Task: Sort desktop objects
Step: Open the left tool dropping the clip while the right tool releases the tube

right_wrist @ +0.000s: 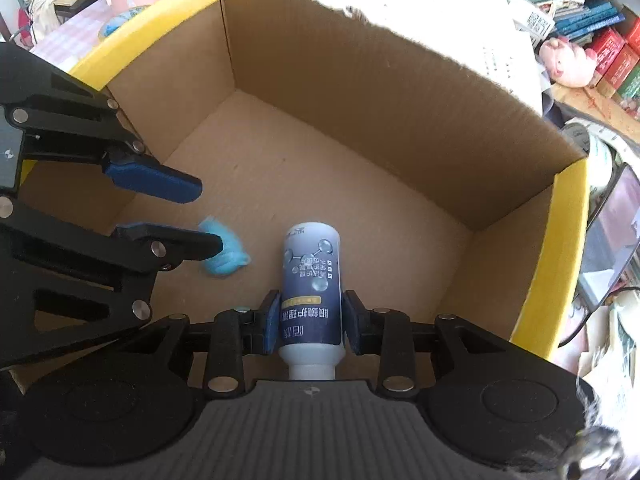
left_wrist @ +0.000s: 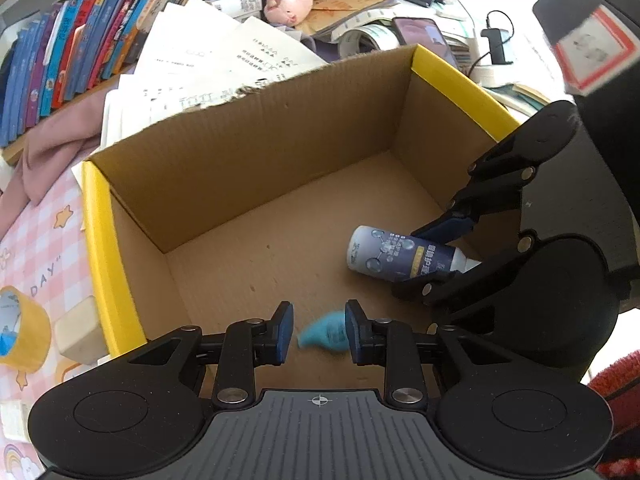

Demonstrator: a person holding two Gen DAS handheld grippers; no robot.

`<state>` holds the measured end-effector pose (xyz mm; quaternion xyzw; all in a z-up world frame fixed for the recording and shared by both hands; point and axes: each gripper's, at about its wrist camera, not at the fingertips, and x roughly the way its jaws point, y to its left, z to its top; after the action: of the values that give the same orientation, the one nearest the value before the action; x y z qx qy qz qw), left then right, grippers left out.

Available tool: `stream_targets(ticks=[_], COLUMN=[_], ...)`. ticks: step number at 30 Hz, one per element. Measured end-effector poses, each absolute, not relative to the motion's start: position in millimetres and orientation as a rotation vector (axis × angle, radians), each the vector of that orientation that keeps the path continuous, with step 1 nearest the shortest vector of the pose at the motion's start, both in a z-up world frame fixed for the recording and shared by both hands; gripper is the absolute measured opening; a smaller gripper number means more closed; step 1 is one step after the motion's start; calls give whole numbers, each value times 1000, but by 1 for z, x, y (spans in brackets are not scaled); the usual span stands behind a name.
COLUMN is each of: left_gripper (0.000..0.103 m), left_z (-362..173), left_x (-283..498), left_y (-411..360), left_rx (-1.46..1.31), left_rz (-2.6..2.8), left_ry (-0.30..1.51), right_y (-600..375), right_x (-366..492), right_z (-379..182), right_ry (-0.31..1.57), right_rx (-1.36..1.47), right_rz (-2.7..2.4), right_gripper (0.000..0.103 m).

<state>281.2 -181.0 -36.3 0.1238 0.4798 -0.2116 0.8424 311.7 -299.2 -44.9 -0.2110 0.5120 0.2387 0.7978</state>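
Both grippers are inside an open cardboard box (left_wrist: 248,152) with yellow end rims (right_wrist: 568,240). My left gripper (left_wrist: 319,332) is open; a small light-blue object (left_wrist: 325,334) shows blurred between and below its pads, apart from them. In the right wrist view the blue object (right_wrist: 226,254) lies on the box floor under the left gripper's fingers (right_wrist: 168,184). My right gripper (right_wrist: 309,322) is shut on a dark-blue and white bottle (right_wrist: 312,280), which points forward over the box floor. The bottle (left_wrist: 396,254) also shows in the left wrist view, held by the right gripper (left_wrist: 448,252).
A pink checked cloth (left_wrist: 36,248) covers the desk left of the box, with a yellow tape roll (left_wrist: 20,332) and a white block (left_wrist: 78,332). Papers (left_wrist: 216,64), books (left_wrist: 72,52), a pink plush (left_wrist: 288,4) and a phone (left_wrist: 424,36) lie behind the box.
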Motion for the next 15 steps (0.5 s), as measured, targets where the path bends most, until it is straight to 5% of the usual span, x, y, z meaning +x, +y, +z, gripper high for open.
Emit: stream_targets(ticks=[13, 15], left_gripper=[36, 48], left_z=[-24, -19], left_x=[268, 262], left_y=[-183, -180], left_rx=[265, 265], left_rz=[-352, -302], left_ry=[899, 863], right_y=[-305, -306], right_x=[297, 291], right_z=[-30, -26], right_ry=[951, 928], right_rx=[-432, -404], right_rz=[455, 444], right_gripper=[47, 49])
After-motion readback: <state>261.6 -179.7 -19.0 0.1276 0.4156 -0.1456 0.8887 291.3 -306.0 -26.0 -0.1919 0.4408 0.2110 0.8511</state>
